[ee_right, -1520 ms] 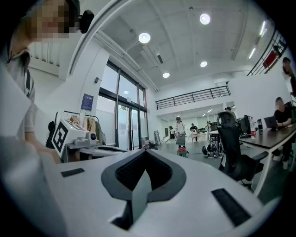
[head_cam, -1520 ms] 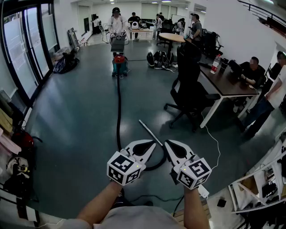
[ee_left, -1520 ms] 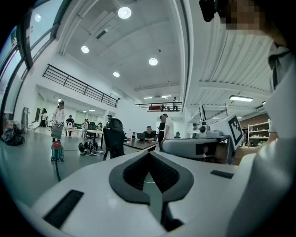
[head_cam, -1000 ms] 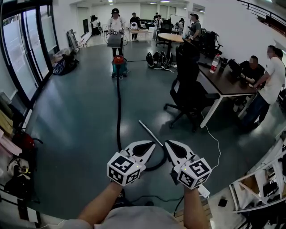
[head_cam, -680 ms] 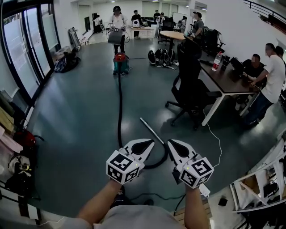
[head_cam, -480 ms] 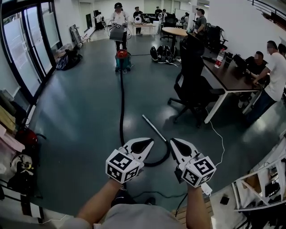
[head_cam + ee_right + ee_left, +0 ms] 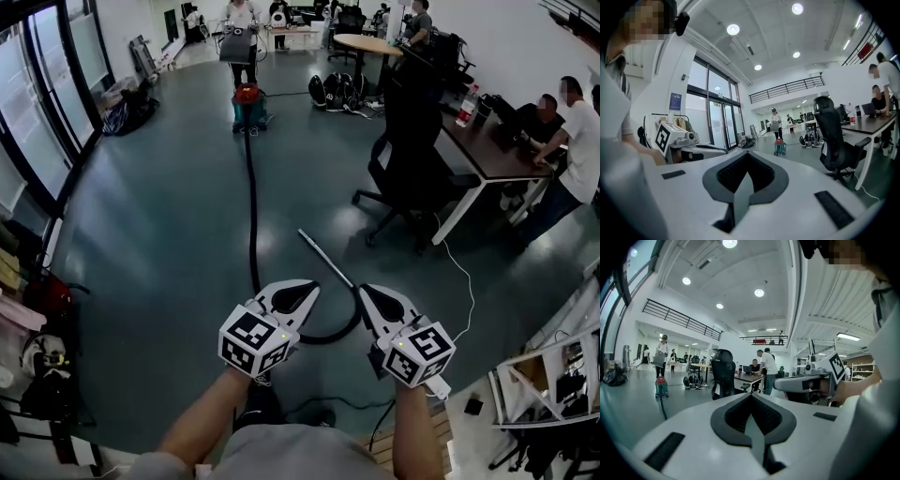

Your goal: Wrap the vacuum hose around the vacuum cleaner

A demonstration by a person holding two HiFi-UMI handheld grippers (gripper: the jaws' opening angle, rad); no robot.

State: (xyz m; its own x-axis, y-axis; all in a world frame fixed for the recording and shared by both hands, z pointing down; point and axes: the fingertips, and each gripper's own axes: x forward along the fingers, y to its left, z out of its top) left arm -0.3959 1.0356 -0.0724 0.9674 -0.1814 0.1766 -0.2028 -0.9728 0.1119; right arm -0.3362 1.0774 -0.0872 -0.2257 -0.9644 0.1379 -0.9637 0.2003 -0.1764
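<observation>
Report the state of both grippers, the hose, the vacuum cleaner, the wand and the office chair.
left gripper: shut, empty
right gripper: shut, empty
hose: stretched out along the floor, not wrapped
vacuum cleaner: upright on the floor, hose leading to it
wand: lying flat on the floor
office chair: upright, nobody in it

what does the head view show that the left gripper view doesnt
Only the head view: the whole black hose running across the floor, with its loop near the grippers, and the metal wand. Only the left gripper view: the ceiling lights, the balcony railing, and a close look at the left gripper, jaws shut and empty. Both: the vacuum cleaner, the black office chair and the right gripper.
</observation>
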